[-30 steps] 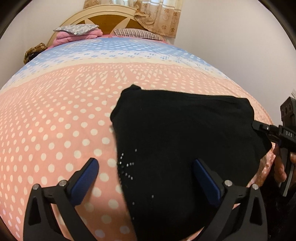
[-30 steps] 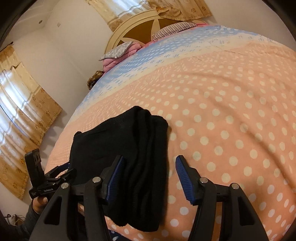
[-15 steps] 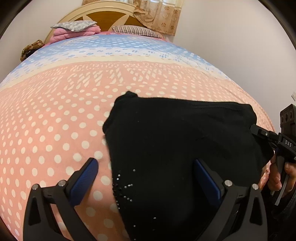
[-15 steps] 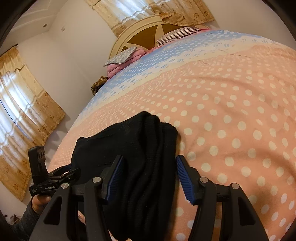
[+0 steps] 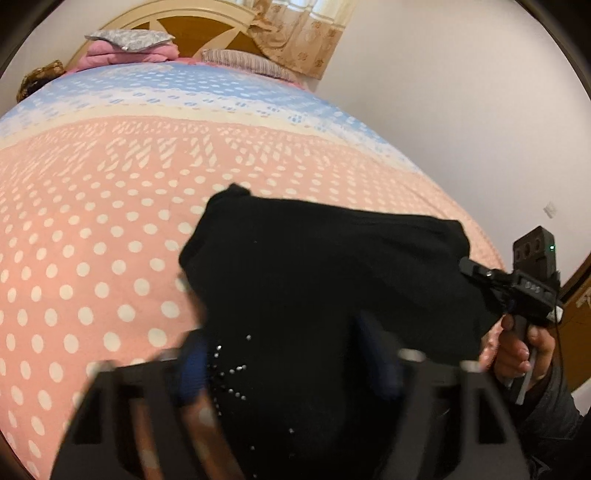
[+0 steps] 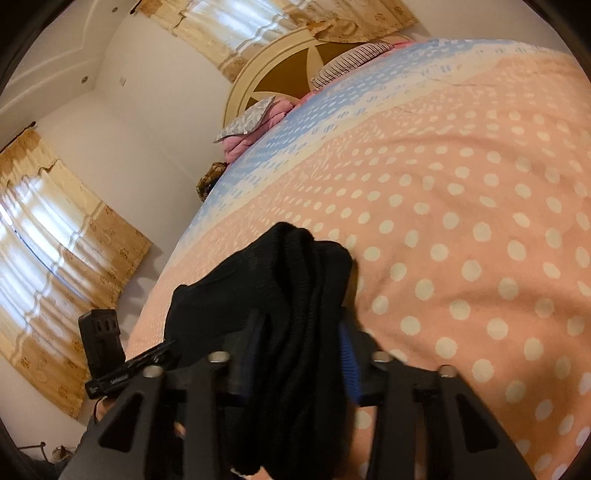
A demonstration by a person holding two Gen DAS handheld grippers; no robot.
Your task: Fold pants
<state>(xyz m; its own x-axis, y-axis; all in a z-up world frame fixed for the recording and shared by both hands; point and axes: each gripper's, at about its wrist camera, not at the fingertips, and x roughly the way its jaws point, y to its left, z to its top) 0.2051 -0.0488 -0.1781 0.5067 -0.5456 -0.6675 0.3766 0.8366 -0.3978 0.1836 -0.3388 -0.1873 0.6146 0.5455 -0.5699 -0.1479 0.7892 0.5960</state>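
Black pants (image 5: 332,280) lie folded on our pink dotted bed (image 5: 92,240). Our left tool (image 5: 288,365) and right tool (image 6: 303,354) each pinch an edge of them.

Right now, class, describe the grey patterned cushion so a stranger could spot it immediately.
Find the round cream and brown headboard at the far end of the dotted bedspread. The grey patterned cushion lies on a folded pink blanket, left of the striped pillow; it alone is silvery grey.

Both wrist views sit low and close over the folded black knit pants (image 5: 325,295) (image 6: 291,295). They face up the pink polka-dot bedspread (image 5: 92,240) (image 6: 461,221) toward the arched cream headboard (image 5: 177,18) (image 6: 266,66), which both share.
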